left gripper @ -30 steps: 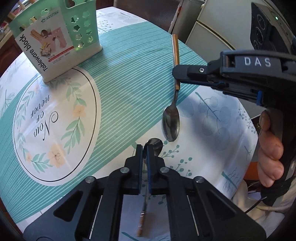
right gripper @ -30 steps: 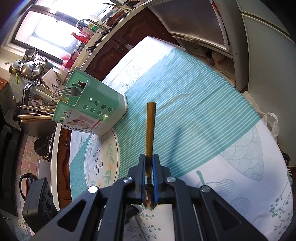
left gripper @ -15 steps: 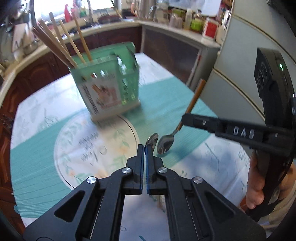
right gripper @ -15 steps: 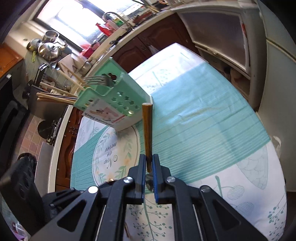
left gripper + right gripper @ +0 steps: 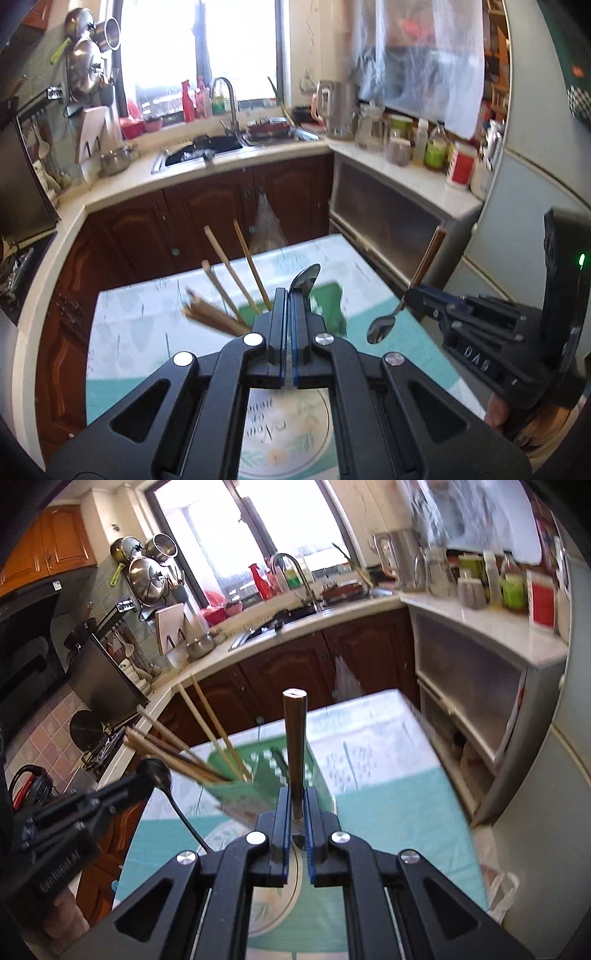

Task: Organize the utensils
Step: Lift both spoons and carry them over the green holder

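My left gripper (image 5: 288, 295) is clamped on a spoon (image 5: 304, 282), its bowl sticking up past the fingertips. My right gripper (image 5: 295, 794) is clamped on a second spoon (image 5: 294, 738), wooden handle pointing forward and bowl behind the jaws. Both hang above the table (image 5: 388, 805), near its far edge, where the green utensil holder (image 5: 236, 794) stands with chopsticks (image 5: 184, 753) fanning out.
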Demonstrator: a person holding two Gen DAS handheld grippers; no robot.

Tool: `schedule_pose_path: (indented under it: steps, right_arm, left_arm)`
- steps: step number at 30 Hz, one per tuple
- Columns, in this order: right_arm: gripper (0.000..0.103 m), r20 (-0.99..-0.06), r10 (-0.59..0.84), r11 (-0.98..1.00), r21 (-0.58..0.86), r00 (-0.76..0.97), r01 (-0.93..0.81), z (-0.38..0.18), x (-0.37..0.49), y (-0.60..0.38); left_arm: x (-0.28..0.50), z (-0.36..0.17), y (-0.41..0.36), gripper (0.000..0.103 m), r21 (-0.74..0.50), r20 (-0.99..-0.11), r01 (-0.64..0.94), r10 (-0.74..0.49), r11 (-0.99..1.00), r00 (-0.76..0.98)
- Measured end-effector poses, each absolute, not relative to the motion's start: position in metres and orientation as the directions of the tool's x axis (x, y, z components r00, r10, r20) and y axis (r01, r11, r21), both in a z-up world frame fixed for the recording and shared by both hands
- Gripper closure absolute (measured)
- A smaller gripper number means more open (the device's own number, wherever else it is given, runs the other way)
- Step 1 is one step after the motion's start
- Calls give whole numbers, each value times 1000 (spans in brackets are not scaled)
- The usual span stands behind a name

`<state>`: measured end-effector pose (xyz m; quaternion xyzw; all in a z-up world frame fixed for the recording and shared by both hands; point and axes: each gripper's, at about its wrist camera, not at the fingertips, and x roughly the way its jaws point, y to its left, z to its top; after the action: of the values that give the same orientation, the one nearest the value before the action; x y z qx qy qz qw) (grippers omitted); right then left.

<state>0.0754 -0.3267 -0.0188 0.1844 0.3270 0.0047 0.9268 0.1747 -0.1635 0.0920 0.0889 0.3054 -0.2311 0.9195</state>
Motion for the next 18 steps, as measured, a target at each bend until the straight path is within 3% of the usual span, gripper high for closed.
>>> schedule_pose_path:
  steps: [8,18]
  right_arm:
    - [97,-568,62,969,231,820,87,9,110,-321]
    - [97,-578,110,977,210,809,18,-14,150,-314]
  left_arm:
    - [225,142,-179,103,21,-530,427,-352,904,772]
    - [273,67,-211,103,-10,-555,417,-352,909,754]
